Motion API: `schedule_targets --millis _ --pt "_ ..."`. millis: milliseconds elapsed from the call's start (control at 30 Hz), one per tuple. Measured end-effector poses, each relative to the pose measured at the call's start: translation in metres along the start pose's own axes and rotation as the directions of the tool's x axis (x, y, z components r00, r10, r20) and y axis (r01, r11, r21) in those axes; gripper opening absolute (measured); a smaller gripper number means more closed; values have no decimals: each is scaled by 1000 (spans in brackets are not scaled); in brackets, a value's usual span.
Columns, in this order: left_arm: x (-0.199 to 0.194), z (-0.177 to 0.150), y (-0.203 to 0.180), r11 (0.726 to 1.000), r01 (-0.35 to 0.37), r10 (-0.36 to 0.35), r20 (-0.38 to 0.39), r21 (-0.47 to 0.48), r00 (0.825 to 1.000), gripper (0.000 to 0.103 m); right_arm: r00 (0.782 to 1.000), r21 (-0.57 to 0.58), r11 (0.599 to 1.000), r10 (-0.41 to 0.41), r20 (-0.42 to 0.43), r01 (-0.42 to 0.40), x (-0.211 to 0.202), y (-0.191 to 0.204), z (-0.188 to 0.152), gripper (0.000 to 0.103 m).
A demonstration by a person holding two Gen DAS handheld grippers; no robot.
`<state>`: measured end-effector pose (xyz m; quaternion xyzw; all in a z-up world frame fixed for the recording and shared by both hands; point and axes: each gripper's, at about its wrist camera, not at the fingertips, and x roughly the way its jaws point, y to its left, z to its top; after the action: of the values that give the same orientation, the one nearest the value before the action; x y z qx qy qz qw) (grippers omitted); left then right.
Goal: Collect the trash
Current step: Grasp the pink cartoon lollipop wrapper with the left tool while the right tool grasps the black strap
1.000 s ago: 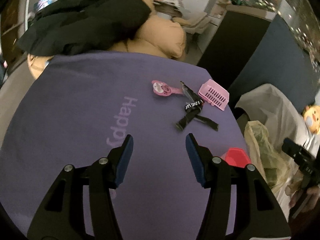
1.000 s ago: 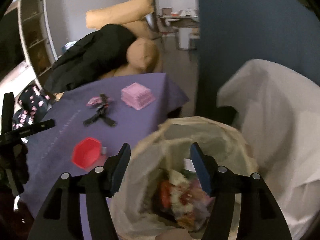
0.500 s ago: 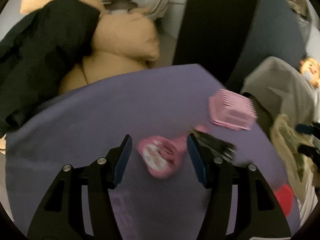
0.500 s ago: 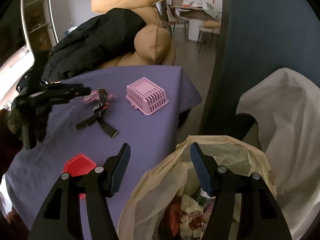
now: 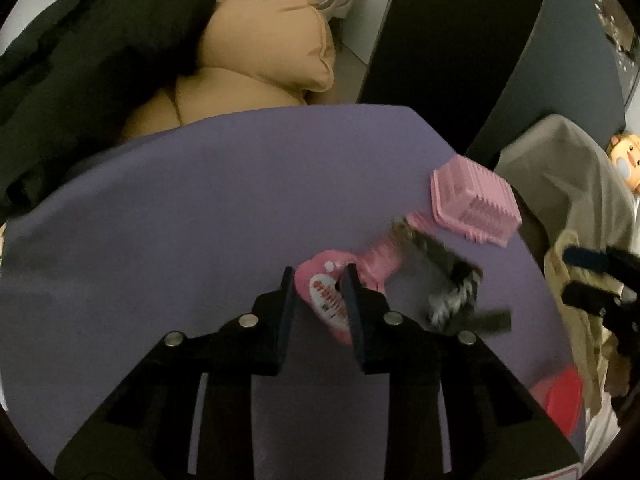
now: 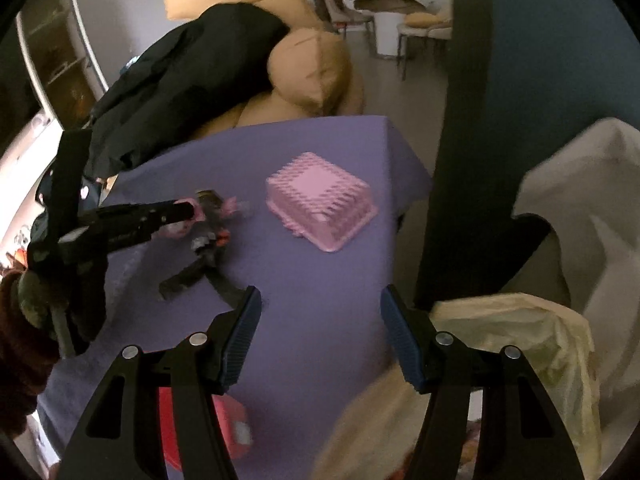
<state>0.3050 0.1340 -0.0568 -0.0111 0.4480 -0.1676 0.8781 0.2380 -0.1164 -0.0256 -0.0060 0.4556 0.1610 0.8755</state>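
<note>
A pink wrapper lies on the purple tablecloth. My left gripper has closed on the wrapper's near end; it also shows in the right wrist view. A black wrapper lies just right of the pink one, blurred. My right gripper is open and empty above the table's near right edge, beside the yellowish trash bag.
An upturned pink basket sits near the table's far right corner. A red lid lies at the near edge. Tan cushions and a black coat lie behind the table. A white-covered chair stands right.
My left gripper has moved forward to the pink wrapper and closed on it. My right gripper has swung from over the trash bag toward the table.
</note>
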Motion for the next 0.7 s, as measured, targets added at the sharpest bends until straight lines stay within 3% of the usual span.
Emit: schedule_targets --millis 133,267,500,700 --pt "-17 -17 19 999 -42 42 -18 -18 999 22 999 -39 999 -12 -52 10 15 30 7 59" --pt "-34 -38 46 995 -38 35 -35 -92 999 22 997 -62 998 18 -74 -23 26 61 18 59" --pt "-53 -53 71 986 -27 31 18 -164 999 38 993 -59 998 -5 -117 -2 62 89 43 59" --pt "-61 -59 77 985 -5 13 44 -173 999 44 988 -17 999 -31 -153 29 88 81 50 40"
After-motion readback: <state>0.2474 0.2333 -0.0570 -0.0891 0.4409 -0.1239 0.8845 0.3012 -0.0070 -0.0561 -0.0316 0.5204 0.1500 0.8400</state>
